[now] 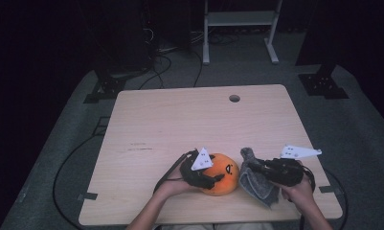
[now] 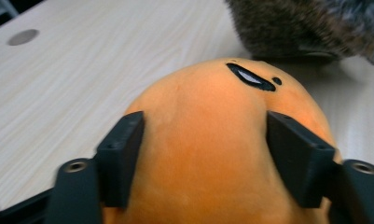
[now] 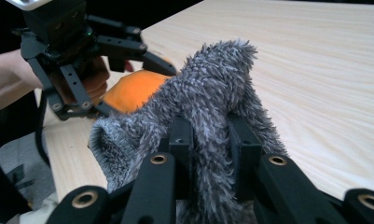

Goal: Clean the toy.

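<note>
The pale wooden tabletop (image 1: 180,124) carries everything, and the orange plush toy (image 1: 222,173) near its front edge serves as the landmark here. The round cable hole (image 1: 234,98) in the tabletop lies well behind the toy, toward the far edge.

The orange plush toy is a rounded, soft ball with a small black mouth and dots stitched on its far side. It sits on the tabletop, and the left gripper (image 1: 209,179) comes at it from the toy's left-front side, held in the person's left hand (image 1: 173,186). In the left gripper view the two black jaws stand on either side of the toy (image 2: 208,144), their pads pressed into its plush flanks, so this gripper is clamped on the toy.

Just to the right of the toy, touching or very nearly touching it, is the grey fuzzy sock (image 1: 256,179), crumpled and partly raised off the tabletop. The right gripper (image 1: 257,167), held in the right hand (image 1: 299,189), reaches toward the toy from the right. In the right gripper view its jaws are drawn close together with a fold of the sock (image 3: 212,93) pinched between them, the loose cuff hanging toward the toy (image 3: 128,91).
</note>
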Tool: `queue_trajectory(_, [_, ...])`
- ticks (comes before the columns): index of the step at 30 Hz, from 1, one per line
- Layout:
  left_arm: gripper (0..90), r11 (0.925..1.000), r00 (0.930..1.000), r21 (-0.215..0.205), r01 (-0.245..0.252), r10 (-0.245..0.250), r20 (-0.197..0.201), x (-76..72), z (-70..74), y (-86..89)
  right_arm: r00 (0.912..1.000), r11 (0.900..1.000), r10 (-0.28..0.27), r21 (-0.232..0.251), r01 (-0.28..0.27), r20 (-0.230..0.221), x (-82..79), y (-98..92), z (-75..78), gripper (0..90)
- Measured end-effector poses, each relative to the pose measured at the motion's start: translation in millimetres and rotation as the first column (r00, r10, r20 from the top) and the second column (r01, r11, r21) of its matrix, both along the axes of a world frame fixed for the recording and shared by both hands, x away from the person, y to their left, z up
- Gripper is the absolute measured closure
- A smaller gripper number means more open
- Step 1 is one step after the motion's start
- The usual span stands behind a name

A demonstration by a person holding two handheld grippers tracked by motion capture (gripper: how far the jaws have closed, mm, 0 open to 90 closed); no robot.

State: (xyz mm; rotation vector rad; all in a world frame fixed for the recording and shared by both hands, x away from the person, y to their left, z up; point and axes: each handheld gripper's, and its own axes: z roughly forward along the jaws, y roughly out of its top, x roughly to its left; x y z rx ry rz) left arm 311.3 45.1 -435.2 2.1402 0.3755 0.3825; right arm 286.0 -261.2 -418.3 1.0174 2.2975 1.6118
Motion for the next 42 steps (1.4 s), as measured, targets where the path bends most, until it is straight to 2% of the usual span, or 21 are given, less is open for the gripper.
queue_trajectory(1, [35.7, 0.9999, 0.9999, -0.010, -0.011, 0.011, 0.001, -0.4, -0.1, 0.8, 0.9994, 0.999, -0.034, -0.012, 0.034, 0.007, 0.5, -8.3, 0.7, 73.0])
queue_trajectory(2, [36.8, 0.9999, 0.9999, -0.010, -0.011, 0.011, 0.001, -0.4, -0.1, 0.8, 0.9994, 0.999, -0.034, -0.012, 0.034, 0.007, 0.5, -8.3, 0.7, 73.0])
queue_trajectory(3, [38.0, 0.9996, 0.9997, -0.015, -0.023, 0.023, 0.007, -2.3, 0.9, 0.9, 0.9961, 0.995, -0.086, -0.049, 0.087, 0.021, 1.4, -17.6, 0.5, 72.6])
queue_trajectory(5, [39.7, 0.9996, 0.9997, -0.016, -0.023, 0.023, 0.012, -3.6, 1.9, 1.1, 0.9926, 0.991, -0.119, -0.052, 0.120, 0.022, 3.1, -27.3, -0.7, 72.5])
queue_trajectory(6, [40.1, 0.9996, 0.9996, -0.016, -0.024, 0.024, 0.012, -3.9, 2.1, 1.2, 0.9872, 0.985, -0.157, -0.073, 0.159, 0.028, 4.4, -33.1, -1.5, 72.3])
queue_trajectory(8, [40.3, 0.9992, 0.9996, -0.027, -0.028, 0.028, 0.009, -3.9, 1.6, 1.6, 0.9803, 0.975, -0.194, -0.106, 0.197, 0.036, 6.8, -39.5, -3.7, 71.6])
queue_trajectory(9, [40.3, 0.9992, 0.9996, -0.027, -0.028, 0.028, 0.009, -3.9, 1.6, 1.6, 0.9771, 0.970, -0.210, -0.121, 0.213, 0.036, 8.4, -41.9, -5.9, 69.6])
queue_trajectory(11, [40.4, 0.9986, 0.9997, -0.046, -0.024, 0.024, 0.003, -3.8, 3.3, 2.8, 0.9688, 0.953, -0.246, -0.173, 0.247, 0.031, 12.8, -43.7, -12.8, 60.8])
queue_trajectory(13, [40.4, 0.9981, 0.9998, -0.057, -0.021, 0.021, -0.003, -4.3, 4.1, 3.5, 0.9648, 0.949, -0.263, -0.179, 0.261, 0.013, 16.2, -46.0, -19.0, 53.7])
queue_trajectory(16, [40.6, 0.9979, 0.9998, -0.061, -0.020, 0.020, -0.002, -4.8, 4.3, 4.6, 0.9603, 0.944, -0.279, -0.183, 0.273, -0.004, 19.3, -49.4, -23.1, 49.0])
queue_trajectory(18, [41.8, 0.9967, 0.9998, -0.078, -0.020, 0.019, -0.009, -5.2, 5.7, 5.4, 0.9561, 0.949, -0.292, -0.134, 0.287, -0.024, 20.4, -55.9, -23.0, 46.0])
queue_trajectory(23, [42.7, 0.9956, 0.9998, -0.092, -0.017, 0.018, 0.002, -6.1, 9.8, 4.6, 0.9537, 0.947, -0.300, -0.129, 0.294, -0.024, 20.4, -57.7, -23.3, 45.0])
queue_trajectory(27, [43.8, 0.9967, 0.9998, -0.081, -0.011, 0.013, 0.017, -7.4, 13.1, 3.1, 0.9527, 0.946, -0.304, -0.121, 0.302, 0.005, 19.4, -55.2, -21.9, 45.0])
queue_trajectory(33, [44.9, 0.9966, 0.9990, -0.078, -0.028, 0.030, 0.031, -2.1, 16.9, 2.8, 0.9510, 0.946, -0.309, -0.096, 0.309, 0.016, 18.6, -56.3, -20.6, 45.0])
queue_trajectory(35, [45.1, 0.9956, 0.9987, -0.083, -0.042, 0.044, 0.024, 6.6, 19.0, 2.9, 0.9497, 0.946, -0.313, -0.083, 0.313, 0.021, 18.5, -57.6, -20.2, 45.2])
queue_trajectory(37, [45.1, 0.9954, 0.9985, -0.084, -0.047, 0.049, 0.023, 9.0, 20.0, 2.7, 0.9495, 0.946, -0.313, -0.080, 0.314, 0.017, 18.7, -57.8, -20.2, 45.2])
queue_trajectory(42, [45.2, 0.9906, 0.9930, -0.094, -0.099, 0.105, 0.054, 32.7, 31.9, 0.4, 0.9529, 0.949, -0.303, -0.091, 0.303, 0.016, 20.8, -56.7, -21.9, 45.2])
